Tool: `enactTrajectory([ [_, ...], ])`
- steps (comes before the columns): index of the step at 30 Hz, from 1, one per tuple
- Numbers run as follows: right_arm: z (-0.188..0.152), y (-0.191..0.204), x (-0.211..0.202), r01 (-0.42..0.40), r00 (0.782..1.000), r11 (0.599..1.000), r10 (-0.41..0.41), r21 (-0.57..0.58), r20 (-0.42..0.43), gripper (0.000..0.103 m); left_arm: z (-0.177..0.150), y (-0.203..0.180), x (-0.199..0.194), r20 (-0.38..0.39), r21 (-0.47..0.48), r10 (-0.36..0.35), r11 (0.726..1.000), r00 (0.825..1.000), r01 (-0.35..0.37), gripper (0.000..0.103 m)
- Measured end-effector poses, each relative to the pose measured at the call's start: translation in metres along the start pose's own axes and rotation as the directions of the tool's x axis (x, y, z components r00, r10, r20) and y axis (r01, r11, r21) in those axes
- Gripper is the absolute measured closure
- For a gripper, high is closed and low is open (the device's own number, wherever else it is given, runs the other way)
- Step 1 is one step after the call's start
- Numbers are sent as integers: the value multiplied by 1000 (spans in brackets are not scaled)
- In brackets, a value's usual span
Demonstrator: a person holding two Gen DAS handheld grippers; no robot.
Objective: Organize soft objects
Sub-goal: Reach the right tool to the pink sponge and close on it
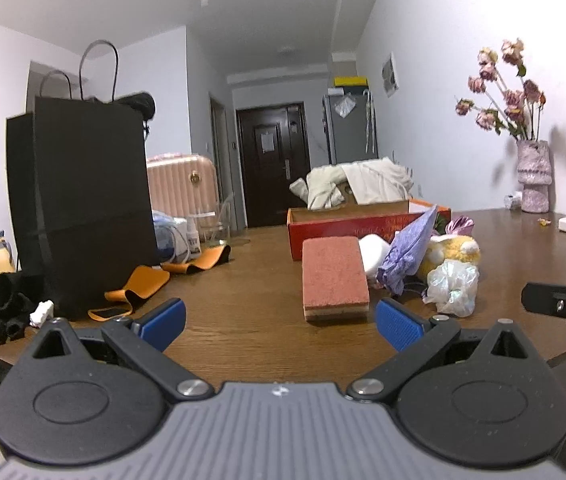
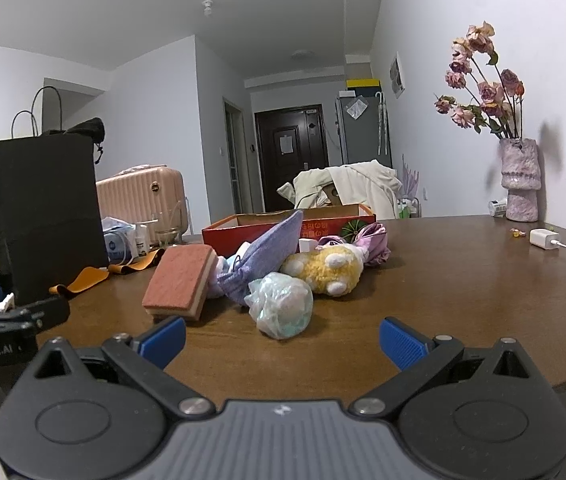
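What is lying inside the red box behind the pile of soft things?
The red box stands open, showing only its brown inner wall. Its floor is hidden by the front wall and the purple cloth, so any contents cannot be seen.

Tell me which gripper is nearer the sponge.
Left. The left gripper sits open just short of the sponge, nearly in line with it. The right gripper, also open, faces the crumpled plastic bag, with the sponge off to its left.

Home apartment — suitcase [image 2: 141, 196], front door [image 2: 291, 156], vase [image 2: 519, 180]

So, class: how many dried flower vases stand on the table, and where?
1. The vase stands at the table's far right edge against the wall, well behind the plush toy. Nothing suggests another, though the black bag hides some tabletop.
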State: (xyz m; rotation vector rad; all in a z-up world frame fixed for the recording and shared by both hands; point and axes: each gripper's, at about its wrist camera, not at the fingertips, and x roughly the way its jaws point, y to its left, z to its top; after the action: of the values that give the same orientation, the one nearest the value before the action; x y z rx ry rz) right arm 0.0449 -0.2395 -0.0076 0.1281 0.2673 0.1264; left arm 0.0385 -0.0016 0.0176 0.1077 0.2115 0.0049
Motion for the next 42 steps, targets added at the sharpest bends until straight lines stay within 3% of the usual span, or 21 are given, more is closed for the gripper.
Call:
enactTrajectory([
  [8,18,-5,40,-16,998,1000,16,7,-57,0,10,-8,54,-99,-7,-43,999,994,42,0],
  [13,35,-10,76,-23,995,999,25,23,-95,2,20,-23,104,-146,16,-106,994,984,110,0],
  [19,56,-8,116,-33,993,999,35,18,-114,11,27,-31,170,-228,27,-120,991,966,129,0],
  [20,58,-6,120,-34,992,999,35,14,-118,11,29,-30,176,-230,21,-132,990,964,140,2],
  [21,59,-5,125,-36,992,999,37,12,-120,11,29,-28,179,-229,11,-142,989,963,148,12],
  [22,60,-4,130,-40,991,999,41,10,-124,11,30,-27,182,-232,2,-148,988,961,152,29],
  [23,60,-3,133,-42,990,999,43,11,-131,12,30,-25,186,-242,-4,-159,987,957,163,31],
  [27,55,4,141,-59,987,998,59,6,-150,14,27,-19,172,-232,44,-185,979,955,201,32],
  [28,54,7,140,-63,987,998,62,-4,-151,16,27,-16,163,-225,56,-221,969,949,239,32],
  [29,53,11,138,-71,986,997,68,-18,-151,17,26,-12,153,-224,68,-284,950,932,305,32],
  [31,53,19,130,-103,984,994,97,-32,-148,18,23,-1,134,-230,81,-411,895,882,438,30],
  [33,53,22,125,-139,979,990,134,-22,-155,20,18,3,125,-242,115,-441,871,864,477,29],
  [36,49,27,124,-185,966,983,184,12,-180,31,10,3,123,-266,147,-427,868,864,475,27],
  [38,46,30,129,-203,957,978,207,41,-204,46,5,7,125,-279,136,-415,876,866,463,21],
  [42,46,35,136,-242,942,968,252,72,-223,50,4,27,116,-263,91,-376,907,889,411,19],
])
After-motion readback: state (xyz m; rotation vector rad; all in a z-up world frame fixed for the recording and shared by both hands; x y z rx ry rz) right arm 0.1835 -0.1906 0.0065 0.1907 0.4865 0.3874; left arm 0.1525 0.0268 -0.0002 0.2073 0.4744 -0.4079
